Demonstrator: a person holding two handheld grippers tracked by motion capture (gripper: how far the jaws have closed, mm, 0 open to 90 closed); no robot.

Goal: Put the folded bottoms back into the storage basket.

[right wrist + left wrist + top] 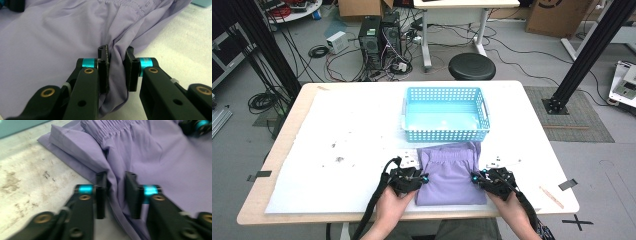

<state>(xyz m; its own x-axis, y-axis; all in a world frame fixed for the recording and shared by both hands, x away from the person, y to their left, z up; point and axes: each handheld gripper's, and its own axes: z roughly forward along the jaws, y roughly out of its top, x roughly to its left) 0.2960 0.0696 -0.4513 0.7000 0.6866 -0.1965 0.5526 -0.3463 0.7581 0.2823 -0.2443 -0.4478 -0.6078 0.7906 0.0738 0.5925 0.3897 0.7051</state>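
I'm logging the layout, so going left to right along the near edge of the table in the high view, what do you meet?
Left gripper → purple shorts → right gripper → wooden stick.

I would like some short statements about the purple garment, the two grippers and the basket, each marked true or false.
1. The purple garment lies inside the blue basket. False: it lies on the table, on the near side of the basket.
2. The right gripper pinches a fold of the garment. True.
3. The left gripper holds the basket's rim. False: its jaws are at the garment's edge, cloth between them.
4. The two grippers are at opposite side edges of the garment. True.
5. The garment has a gathered waistband. True.
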